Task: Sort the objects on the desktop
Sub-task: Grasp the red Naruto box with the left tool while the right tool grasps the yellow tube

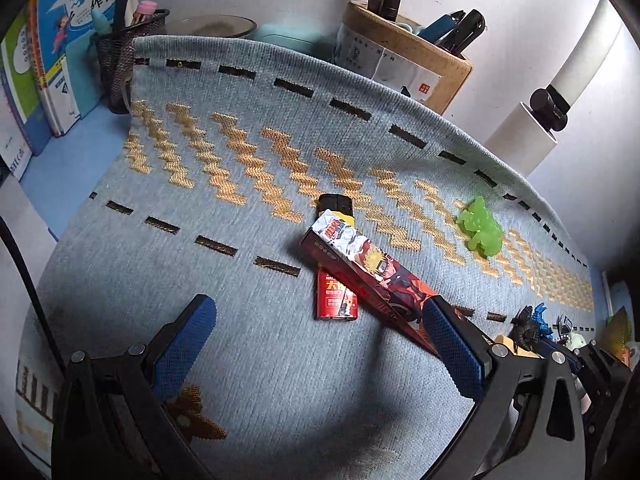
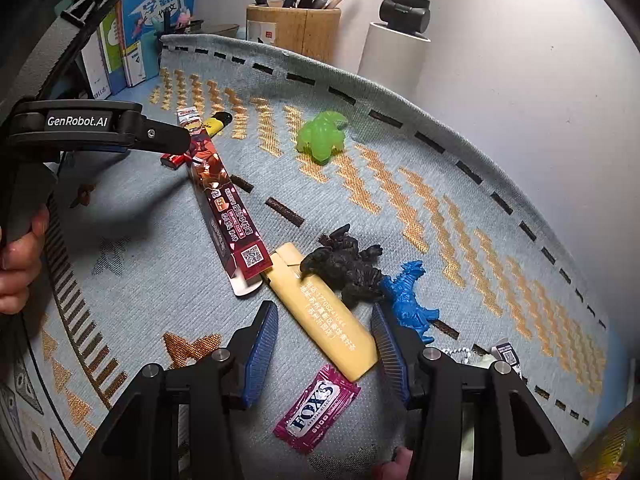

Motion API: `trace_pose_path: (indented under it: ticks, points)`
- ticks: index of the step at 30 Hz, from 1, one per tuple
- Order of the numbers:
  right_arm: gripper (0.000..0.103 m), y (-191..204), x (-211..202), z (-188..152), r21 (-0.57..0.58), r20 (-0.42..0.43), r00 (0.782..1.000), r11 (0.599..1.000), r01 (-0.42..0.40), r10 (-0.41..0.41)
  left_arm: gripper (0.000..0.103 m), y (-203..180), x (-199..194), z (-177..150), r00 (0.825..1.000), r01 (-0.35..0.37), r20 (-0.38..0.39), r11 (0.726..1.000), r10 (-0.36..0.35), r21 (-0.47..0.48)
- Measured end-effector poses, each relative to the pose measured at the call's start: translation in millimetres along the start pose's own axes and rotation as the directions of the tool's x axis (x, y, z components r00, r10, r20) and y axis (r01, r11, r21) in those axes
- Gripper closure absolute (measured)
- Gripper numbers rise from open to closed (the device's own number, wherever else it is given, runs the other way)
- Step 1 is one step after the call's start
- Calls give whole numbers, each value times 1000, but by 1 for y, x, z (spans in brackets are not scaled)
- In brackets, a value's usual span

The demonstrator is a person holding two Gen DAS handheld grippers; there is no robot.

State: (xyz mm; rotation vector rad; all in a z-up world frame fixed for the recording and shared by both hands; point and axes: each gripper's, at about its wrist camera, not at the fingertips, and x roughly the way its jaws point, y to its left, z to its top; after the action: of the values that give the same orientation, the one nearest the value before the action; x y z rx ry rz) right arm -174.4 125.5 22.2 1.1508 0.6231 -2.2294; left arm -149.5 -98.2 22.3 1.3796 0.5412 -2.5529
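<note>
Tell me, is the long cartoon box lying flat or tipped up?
Tipped. The cartoon box lies slanted across the red lighter, one end propped on it, the other down on the mat.

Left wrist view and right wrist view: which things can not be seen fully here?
- Red lighter, left wrist view: the long red cartoon-printed box covers its middle.
- Black dinosaur figure, left wrist view: partly hidden behind the left gripper's finger.
- White tag, right wrist view: print too small.
</note>
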Motion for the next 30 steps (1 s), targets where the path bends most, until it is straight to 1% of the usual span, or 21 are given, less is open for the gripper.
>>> trace_pose_path:
  ticks: [1,3,5,6,8,11,12,14,15,16,18,20,22,23,25,26,27,29,30]
  points:
    - [65,1,-1,0,1,-1,1000,1000,-13,13,0,1,0,-2,1000,-1,-2,1000,1,-1]
    - [71,5,-4,-3,-8,-2,1000,1000,-7,7,0,4,0,-4,1000,0,-10,1000,0,-7]
    - [77,11,-9,-9,-18,-1,1000,1000,-11,11,0,6,1,-7,1000,-16,-6,1000,16,-17]
    - [78,11,-13,-12,2,-3,1000,1000,-30,30,0,7,0,-7,1000,-25,-1,999,25,-21]
    - [79,11,-21,-17,81,-3,996,993,-88,88,0,5,0,-7,999,-34,11,999,34,-27]
    - [80,14,-38,-26,163,38,985,971,-173,169,0,-2,3,-6,998,-56,25,998,57,-32]
    - [80,15,-44,-29,181,57,983,966,-185,177,0,-7,4,-6,997,-74,31,997,75,-21]
    - [82,16,-53,-34,208,85,980,959,-192,178,0,-16,-1,-8,989,-127,74,992,126,0]
    - [86,16,-56,-35,220,94,981,957,-189,172,0,-19,-3,-9,987,-140,82,990,139,10]
    - [94,17,-59,-34,231,99,982,956,-182,164,0,-20,-6,-11,986,-148,86,989,146,19]
    - [95,14,-66,-37,258,108,983,950,-173,150,0,-21,-11,-19,989,-127,81,991,123,46]
    - [98,13,-72,-41,278,139,978,942,-189,155,0,-18,-19,-30,990,-116,84,992,111,47]
    - [98,9,-77,-47,303,157,976,933,-196,154,0,-18,-29,-42,989,-91,118,995,86,36]
    - [98,7,-77,-50,314,164,975,928,-198,153,0,-22,-33,-46,988,-93,130,994,85,52]
    - [98,4,-75,-56,333,167,974,921,-200,151,0,-37,-35,-52,982,-146,136,983,130,115]
    - [98,2,-73,-60,343,169,974,918,-201,150,0,-43,-34,-56,981,-161,133,977,143,141]
    - [98,1,-71,-62,351,171,973,912,-210,158,0,-48,-36,-59,979,-169,143,974,148,151]
    - [98,-5,-70,-66,368,191,963,896,-250,190,0,-55,-40,-65,969,-214,156,965,190,150]
    - [96,-8,-70,-66,376,204,958,887,-267,202,0,-58,-43,-68,967,-231,150,961,208,152]
